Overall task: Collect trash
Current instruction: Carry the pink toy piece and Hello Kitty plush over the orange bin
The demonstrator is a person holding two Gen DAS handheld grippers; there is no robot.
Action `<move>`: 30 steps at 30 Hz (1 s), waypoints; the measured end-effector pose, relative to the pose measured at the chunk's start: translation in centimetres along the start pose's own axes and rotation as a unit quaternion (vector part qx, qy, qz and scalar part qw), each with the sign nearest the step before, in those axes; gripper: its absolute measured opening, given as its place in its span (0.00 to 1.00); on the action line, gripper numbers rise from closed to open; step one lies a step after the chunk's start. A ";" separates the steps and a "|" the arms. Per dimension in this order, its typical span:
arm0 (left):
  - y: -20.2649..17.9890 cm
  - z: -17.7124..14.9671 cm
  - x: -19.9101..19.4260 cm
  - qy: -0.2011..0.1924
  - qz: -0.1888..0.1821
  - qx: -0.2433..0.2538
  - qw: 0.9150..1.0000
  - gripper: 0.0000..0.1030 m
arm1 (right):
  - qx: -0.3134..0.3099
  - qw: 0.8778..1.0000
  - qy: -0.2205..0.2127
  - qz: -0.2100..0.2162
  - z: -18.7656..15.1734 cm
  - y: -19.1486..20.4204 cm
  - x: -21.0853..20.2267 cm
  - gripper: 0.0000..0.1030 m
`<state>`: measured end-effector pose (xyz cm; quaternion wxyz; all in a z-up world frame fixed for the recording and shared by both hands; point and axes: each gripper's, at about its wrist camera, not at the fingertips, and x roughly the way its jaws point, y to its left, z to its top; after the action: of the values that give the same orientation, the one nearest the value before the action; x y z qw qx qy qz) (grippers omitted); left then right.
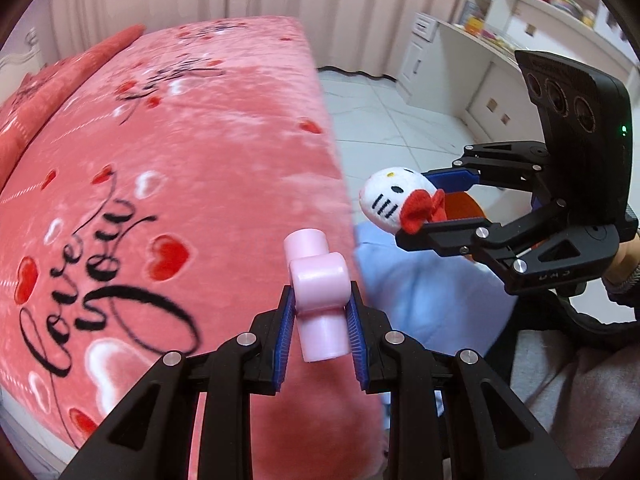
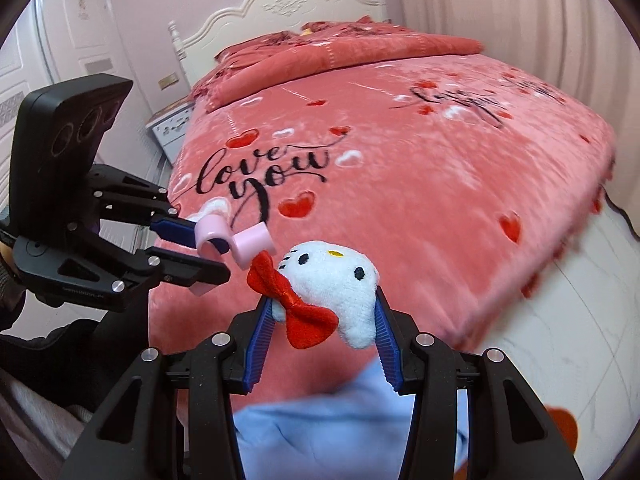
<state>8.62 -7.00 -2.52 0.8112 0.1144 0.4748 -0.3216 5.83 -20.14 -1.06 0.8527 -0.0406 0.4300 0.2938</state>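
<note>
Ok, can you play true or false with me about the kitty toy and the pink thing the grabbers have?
1. The right gripper is holding a white plush cat head with a red bow. True.
2. The left gripper is empty. False: it is shut on a pink plastic tube connector.
3. The bedspread is blue with stars. False: it is pink with red hearts and says "love you".
4. Both toys are lying on the bed. False: both are held up in the grippers.
5. The bed has a white headboard. True.
</note>
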 end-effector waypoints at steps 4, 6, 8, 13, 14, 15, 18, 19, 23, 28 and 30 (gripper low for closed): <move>-3.1 1.5 1.0 0.001 -0.013 0.031 0.999 0.27 | 0.029 0.999 -0.017 -0.024 -2.4 -2.1 -3.2 0.45; -5.0 2.7 2.0 0.004 -0.023 0.051 0.998 0.27 | 0.048 0.998 -0.026 -0.039 -3.6 -3.6 -4.7 0.45; -6.8 4.0 3.1 0.007 -0.035 0.073 0.997 0.27 | 0.069 0.996 -0.032 -0.054 -5.1 -5.2 -6.3 0.45; -11.4 7.4 6.6 0.017 -0.067 0.123 0.990 0.27 | 0.128 0.986 -0.042 -0.102 -9.6 -10.3 -10.3 0.46; -12.6 8.0 7.5 0.020 -0.075 0.133 0.988 0.27 | 0.138 0.983 -0.043 -0.110 -10.4 -11.2 -11.0 0.46; -13.5 8.6 8.3 0.024 -0.084 0.143 0.986 0.27 | 0.153 0.980 -0.043 -0.124 -11.7 -12.5 -11.9 0.46; -16.3 10.1 10.7 0.035 -0.105 0.169 0.979 0.27 | 0.187 0.970 -0.043 -0.147 -14.4 -15.4 -13.4 0.46; -17.0 10.5 11.5 0.038 -0.111 0.175 0.978 0.27 | 0.199 0.967 -0.042 -0.156 -15.3 -16.4 -13.9 0.46; -19.8 12.3 14.9 0.054 -0.130 0.197 0.970 0.27 | 0.242 0.952 -0.035 -0.185 -19.1 -20.3 -14.8 0.46; -22.2 13.7 18.8 0.078 -0.150 0.212 0.963 0.27 | 0.282 0.939 -0.023 -0.197 -22.5 -24.3 -14.5 0.46; -22.9 14.2 20.1 0.088 -0.152 0.214 0.961 0.27 | 0.295 0.935 -0.016 -0.197 -23.6 -25.7 -13.8 0.47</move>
<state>10.93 -39.84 -9.36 0.6643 0.2399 0.4763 -0.5236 -3.47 -55.36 -10.07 0.8739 0.1337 0.4670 -0.0192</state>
